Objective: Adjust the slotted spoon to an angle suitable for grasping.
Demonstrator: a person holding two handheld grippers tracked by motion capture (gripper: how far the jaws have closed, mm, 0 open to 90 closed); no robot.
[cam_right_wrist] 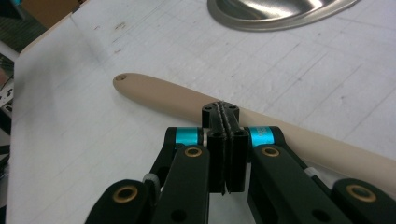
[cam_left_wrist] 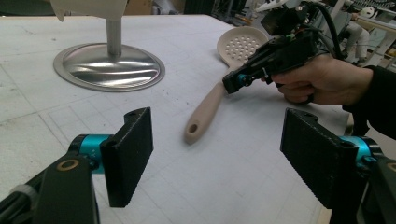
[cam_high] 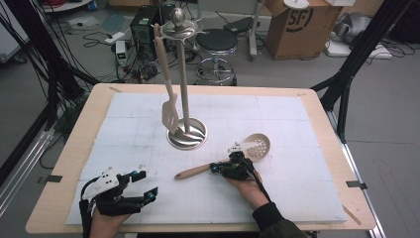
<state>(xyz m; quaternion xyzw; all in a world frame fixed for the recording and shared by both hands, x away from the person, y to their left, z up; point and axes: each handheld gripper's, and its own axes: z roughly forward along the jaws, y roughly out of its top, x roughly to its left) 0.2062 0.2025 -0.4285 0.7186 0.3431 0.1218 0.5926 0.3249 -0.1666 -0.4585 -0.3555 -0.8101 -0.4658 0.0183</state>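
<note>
White foam mat on a wooden table (cam_high: 64,163), cables and boxes on the floor behind.

Right gripper (cam_high: 221,167): jaws pressed flat together, nothing between them. Sits right at the slotted spoon (cam_high: 237,156), over the middle of its handle; touching or just above, hard to tell. Seen in the right gripper view (cam_right_wrist: 226,122), shut tips with the handle (cam_right_wrist: 187,105) running crosswise just past them.

Left gripper (cam_high: 143,186): jaws wide open, holding nothing. Parked near the front edge, well apart from the spoon, off to the left of it.

Spoon flat on the mat, long way slanted: handle end with the hole toward the left gripper, round bowl with holes (cam_left_wrist: 243,44) away toward the far right. Right hand much nearer to it than the left.

Metal stand (cam_high: 187,134) behind the spoon, farther back on the mat. Slotted turner (cam_high: 169,111) hanging from its top, beside the pole.

Best guess for next: open the right jaws, then close them across the handle.
</note>
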